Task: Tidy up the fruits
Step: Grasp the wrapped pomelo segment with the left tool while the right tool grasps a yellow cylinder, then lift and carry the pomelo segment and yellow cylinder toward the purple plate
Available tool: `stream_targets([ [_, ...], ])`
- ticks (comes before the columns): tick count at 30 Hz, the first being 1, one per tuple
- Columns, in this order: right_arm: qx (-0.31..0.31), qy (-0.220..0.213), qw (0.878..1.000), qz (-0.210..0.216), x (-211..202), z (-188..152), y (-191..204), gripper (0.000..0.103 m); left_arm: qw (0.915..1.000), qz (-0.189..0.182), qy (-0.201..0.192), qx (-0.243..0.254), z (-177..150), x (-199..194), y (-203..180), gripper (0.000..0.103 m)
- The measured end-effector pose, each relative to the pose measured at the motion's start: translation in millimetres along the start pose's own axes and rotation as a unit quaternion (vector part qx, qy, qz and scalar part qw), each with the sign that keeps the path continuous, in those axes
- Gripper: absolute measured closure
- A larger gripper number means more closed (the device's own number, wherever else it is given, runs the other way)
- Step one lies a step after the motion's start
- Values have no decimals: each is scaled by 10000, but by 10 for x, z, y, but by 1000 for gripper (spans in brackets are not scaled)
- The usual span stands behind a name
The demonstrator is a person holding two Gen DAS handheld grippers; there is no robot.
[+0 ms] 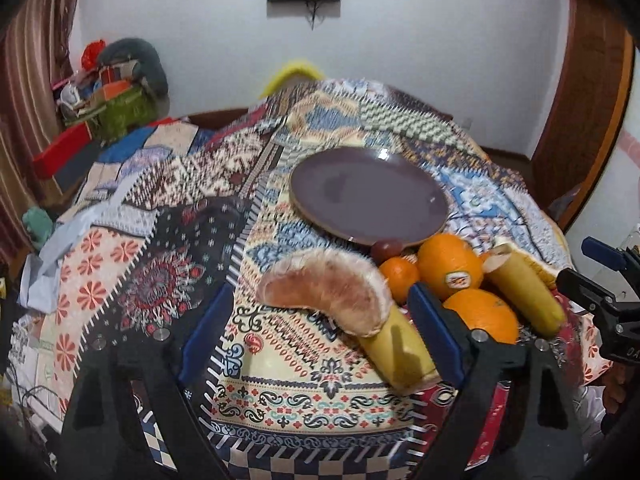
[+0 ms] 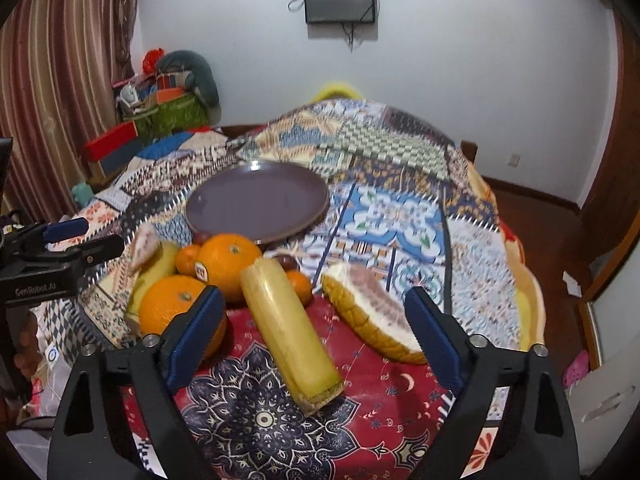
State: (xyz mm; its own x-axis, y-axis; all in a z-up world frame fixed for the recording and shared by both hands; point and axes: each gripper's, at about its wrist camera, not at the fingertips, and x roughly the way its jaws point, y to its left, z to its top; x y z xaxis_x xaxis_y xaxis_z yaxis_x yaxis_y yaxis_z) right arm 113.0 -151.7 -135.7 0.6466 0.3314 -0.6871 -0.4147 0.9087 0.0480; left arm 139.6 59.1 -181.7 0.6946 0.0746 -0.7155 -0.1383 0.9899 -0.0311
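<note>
A purple plate (image 1: 368, 196) (image 2: 256, 200) lies bare on the patterned cloth. In front of it sit two oranges (image 1: 450, 268) (image 2: 228, 264), a mandarin (image 1: 398, 278), a dark small fruit (image 1: 386, 249) and cut banana pieces. My left gripper (image 1: 320, 316) is open. Between its blue pads lie a pomelo wedge (image 1: 332, 292) and a banana piece (image 1: 400, 352), untouched. My right gripper (image 2: 314, 308) is open around another banana piece (image 2: 288, 332), with a second pomelo wedge (image 2: 372, 312) by its right finger. Each gripper shows at the edge of the other's view (image 1: 588, 266) (image 2: 80, 238).
The cloth covers a raised surface that drops off at the right (image 2: 528, 304). A pile of bags and boxes (image 2: 172, 96) stands at the back left by striped curtains. A dark screen (image 2: 340, 0) hangs on the white wall behind.
</note>
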Motion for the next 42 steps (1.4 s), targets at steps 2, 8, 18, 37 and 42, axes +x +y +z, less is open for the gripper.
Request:
stream_targets([
  [2, 12, 102, 9999, 76, 66, -13, -7, 26, 9999, -33, 125, -74, -9, 71, 26, 13],
  [8, 58, 317, 9992, 252, 169, -54, -26, 39, 9995, -82, 304, -33, 18, 226, -18, 13],
  [18, 134, 662, 9959, 598, 350, -127, -18, 51, 9993, -22, 371, 45, 5, 365, -53, 28],
  [37, 175, 539, 9966, 599, 305, -111, -4, 66, 9985, -330, 410, 172, -118, 90, 126, 69],
  [42, 250, 510, 9963, 645, 287, -107, -9, 66, 9970, -309, 686, 197, -286, 69, 217, 70],
])
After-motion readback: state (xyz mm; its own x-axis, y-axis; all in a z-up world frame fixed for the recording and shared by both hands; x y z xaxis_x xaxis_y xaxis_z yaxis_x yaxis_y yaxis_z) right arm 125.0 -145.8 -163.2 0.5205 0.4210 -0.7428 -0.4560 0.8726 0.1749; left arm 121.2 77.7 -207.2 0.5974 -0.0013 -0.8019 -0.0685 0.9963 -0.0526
